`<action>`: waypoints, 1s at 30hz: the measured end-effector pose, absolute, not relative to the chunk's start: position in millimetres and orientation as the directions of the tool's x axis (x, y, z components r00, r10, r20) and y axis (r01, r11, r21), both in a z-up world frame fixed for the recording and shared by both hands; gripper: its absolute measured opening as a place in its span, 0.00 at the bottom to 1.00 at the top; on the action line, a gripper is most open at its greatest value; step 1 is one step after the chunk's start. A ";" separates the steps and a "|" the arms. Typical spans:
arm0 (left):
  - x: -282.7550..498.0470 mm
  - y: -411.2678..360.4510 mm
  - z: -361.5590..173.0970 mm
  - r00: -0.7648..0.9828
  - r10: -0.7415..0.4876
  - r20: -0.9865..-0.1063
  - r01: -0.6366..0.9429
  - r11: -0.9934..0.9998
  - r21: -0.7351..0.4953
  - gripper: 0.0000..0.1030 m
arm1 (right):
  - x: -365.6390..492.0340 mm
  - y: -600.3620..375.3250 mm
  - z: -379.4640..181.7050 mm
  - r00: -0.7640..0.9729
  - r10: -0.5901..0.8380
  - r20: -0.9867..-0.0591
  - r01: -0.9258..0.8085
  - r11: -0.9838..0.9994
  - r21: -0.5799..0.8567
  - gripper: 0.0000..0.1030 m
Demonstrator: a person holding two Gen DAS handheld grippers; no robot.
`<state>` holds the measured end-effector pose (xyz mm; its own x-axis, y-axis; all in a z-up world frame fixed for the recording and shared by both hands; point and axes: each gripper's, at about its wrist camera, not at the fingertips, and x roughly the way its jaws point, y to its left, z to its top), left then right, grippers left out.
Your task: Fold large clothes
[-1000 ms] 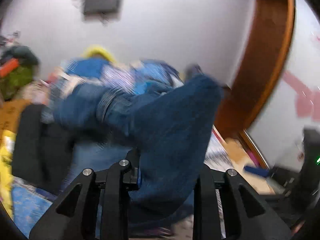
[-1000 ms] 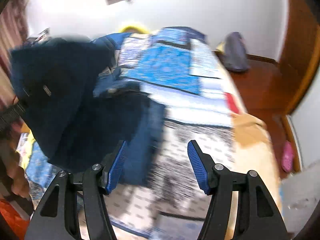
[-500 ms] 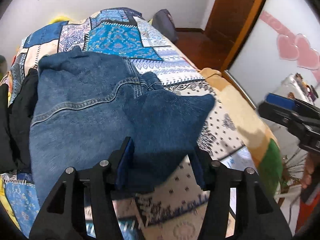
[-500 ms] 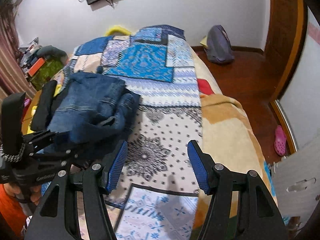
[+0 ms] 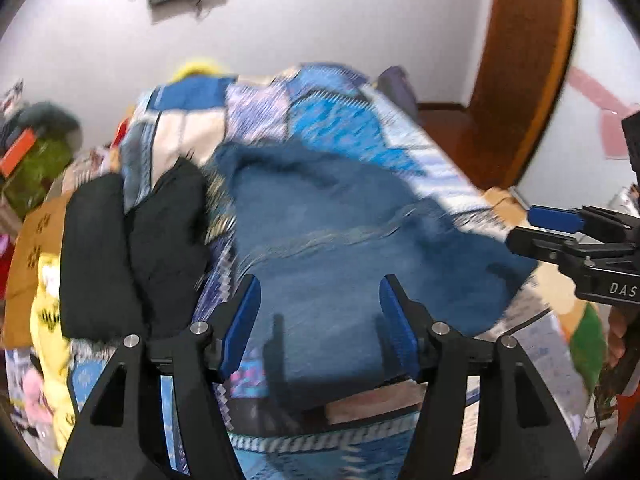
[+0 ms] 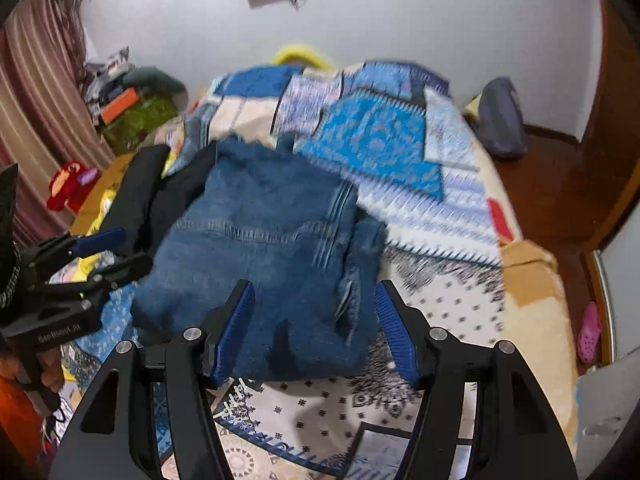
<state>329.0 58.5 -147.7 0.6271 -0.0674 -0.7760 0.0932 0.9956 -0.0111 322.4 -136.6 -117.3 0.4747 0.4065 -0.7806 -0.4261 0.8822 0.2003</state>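
Observation:
Folded blue jeans (image 5: 340, 248) lie on the patchwork bedspread (image 5: 332, 120); they also show in the right wrist view (image 6: 256, 248). My left gripper (image 5: 320, 320) is open and empty, just in front of the jeans' near edge. My right gripper (image 6: 316, 324) is open and empty, over the jeans' near edge. The right gripper shows at the right of the left wrist view (image 5: 560, 228), the left gripper at the left of the right wrist view (image 6: 100, 248).
Folded black clothes (image 5: 120, 248) lie left of the jeans, by yellow cloth (image 5: 48, 292). A dark bag (image 6: 500, 116) sits on the wooden floor right of the bed. Clutter (image 6: 132, 112) and a curtain (image 6: 36, 112) stand at the left. A pink shoe (image 6: 590, 332) lies by the wall.
The left gripper let go of the jeans, which dropped folded onto the bed. Both grippers are open; both views have shifted over the jeans.

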 end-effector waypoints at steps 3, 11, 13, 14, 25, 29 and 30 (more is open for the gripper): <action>330.9 73.3 -176.0 0.568 -0.036 -0.822 0.066 0.998 0.001 0.59 | 327.5 -132.2 -144.6 0.425 0.373 -0.825 -0.419 0.889 0.186 0.57; 301.1 80.5 -193.1 0.619 -0.017 -0.785 -0.005 1.000 -0.026 0.71 | 315.8 -161.2 -172.4 0.390 0.328 -0.860 -0.389 0.906 0.169 0.72; 303.0 81.7 -191.5 0.613 -0.015 -0.790 -0.008 1.000 -0.025 0.71 | 315.0 -163.0 -168.1 0.386 0.325 -0.864 -0.389 0.906 0.167 0.72; 304.7 82.5 -189.8 0.607 -0.018 -0.795 -0.007 1.000 -0.027 0.71 | 314.5 -163.4 -164.5 0.388 0.322 -0.863 -0.391 0.906 0.162 0.72; 323.7 112.3 -146.4 0.658 0.001 -0.753 0.006 1.000 0.007 0.71 | 331.1 -145.0 -134.0 0.475 0.363 -0.802 -0.425 0.892 0.152 0.72; 346.3 126.9 -147.7 0.647 -0.022 -0.763 -0.003 0.999 -0.032 0.71 | 348.0 -128.9 -134.1 0.462 0.395 -0.794 -0.454 0.875 0.171 0.72; 351.4 128.8 -150.1 0.644 -0.030 -0.764 -0.001 0.999 -0.041 0.71 | 351.4 -125.8 -136.0 0.463 0.396 -0.793 -0.458 0.873 0.168 0.72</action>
